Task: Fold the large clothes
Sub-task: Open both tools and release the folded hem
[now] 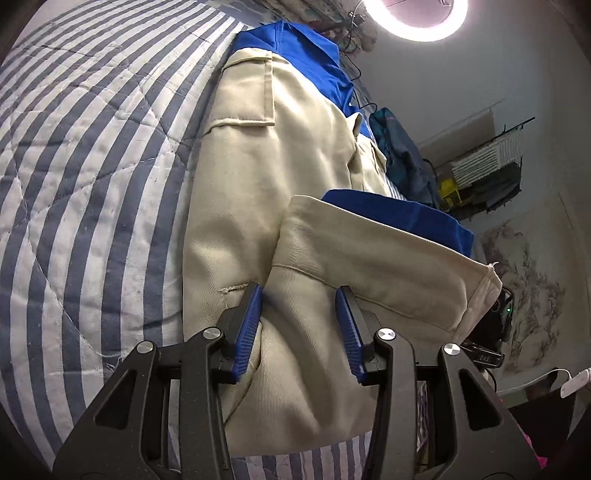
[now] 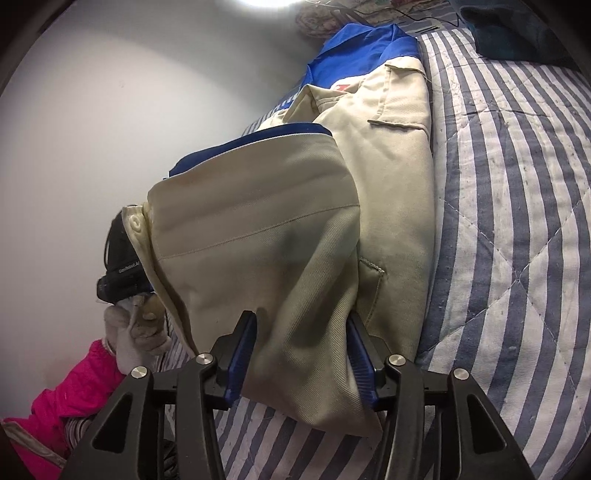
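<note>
The beige-and-blue jacket (image 1: 236,192) is lying lengthwise on the striped quilt (image 1: 81,177), collar pointing away. Both the left gripper (image 1: 299,295) and the right gripper (image 2: 301,321) are standing wide around lifted hem fabric. A dark bag (image 1: 402,162) is sitting beyond, under a ring light (image 1: 417,18).

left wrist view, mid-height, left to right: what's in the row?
Striped quilt → beige jacket body → lifted beige sleeve with its blue panel → dark wire shelf on the wall.
</note>
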Motion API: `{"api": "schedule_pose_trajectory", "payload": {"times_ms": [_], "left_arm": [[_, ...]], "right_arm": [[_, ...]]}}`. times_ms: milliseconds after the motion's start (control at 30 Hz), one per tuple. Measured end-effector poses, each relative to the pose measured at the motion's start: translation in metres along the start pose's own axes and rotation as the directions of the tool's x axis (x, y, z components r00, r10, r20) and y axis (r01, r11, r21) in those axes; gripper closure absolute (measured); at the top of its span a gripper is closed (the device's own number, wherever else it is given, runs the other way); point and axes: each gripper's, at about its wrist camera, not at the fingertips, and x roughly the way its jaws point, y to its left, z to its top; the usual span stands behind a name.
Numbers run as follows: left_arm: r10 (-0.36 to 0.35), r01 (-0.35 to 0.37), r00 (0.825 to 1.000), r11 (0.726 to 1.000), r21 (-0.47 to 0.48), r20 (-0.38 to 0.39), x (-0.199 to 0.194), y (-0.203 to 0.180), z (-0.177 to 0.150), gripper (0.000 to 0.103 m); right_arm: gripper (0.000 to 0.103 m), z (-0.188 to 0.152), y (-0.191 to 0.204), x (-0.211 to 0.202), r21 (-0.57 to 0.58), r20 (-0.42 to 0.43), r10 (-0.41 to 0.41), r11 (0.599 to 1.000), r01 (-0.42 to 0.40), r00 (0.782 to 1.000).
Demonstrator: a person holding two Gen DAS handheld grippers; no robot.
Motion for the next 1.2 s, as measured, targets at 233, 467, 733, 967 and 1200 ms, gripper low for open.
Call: {"api": "schedule_pose_trajectory", "payload": {"times_ms": [233,467,733,967,1200], "left_arm": [[0.032,-0.034,0.995,0.999,0.02,0.093,-0.023,-0.025,-0.016,0.096],[0.222,-0.236,0.953,0.971,0.045,0.205,-0.037,-0.026,-0.022,0.095],[0.345,-0.363,0.912,0.931,0.042,0.222,-0.024,-0.031,-0.016,0.083],[0.302,-0.338,0.902,0.939,0.068,0.31,-0.056,-0.049,-0.026,0.083],[0.323,-0.366,0.912,0.919,0.145,0.254,-0.028,-0.061,-0.031,0.083]], "right_arm": [[0.086,-0.009,0.009,-0.011,-0.021,0.012,-0.03,0.999,0.03,0.999],[0.094,-0.028,0.016,-0.051,0.017,0.103,-0.038,0.999,0.036,0.994],[0.069,-0.032,0.014,-0.056,0.054,0.084,-0.301,0.953,0.298,0.95],[0.069,-0.015,0.023,-0.09,0.037,0.217,-0.308,0.951,0.307,0.926],[0.064,0.012,0.018,-0.047,0.008,0.15,-0.325,0.945,0.328,0.934]]}}
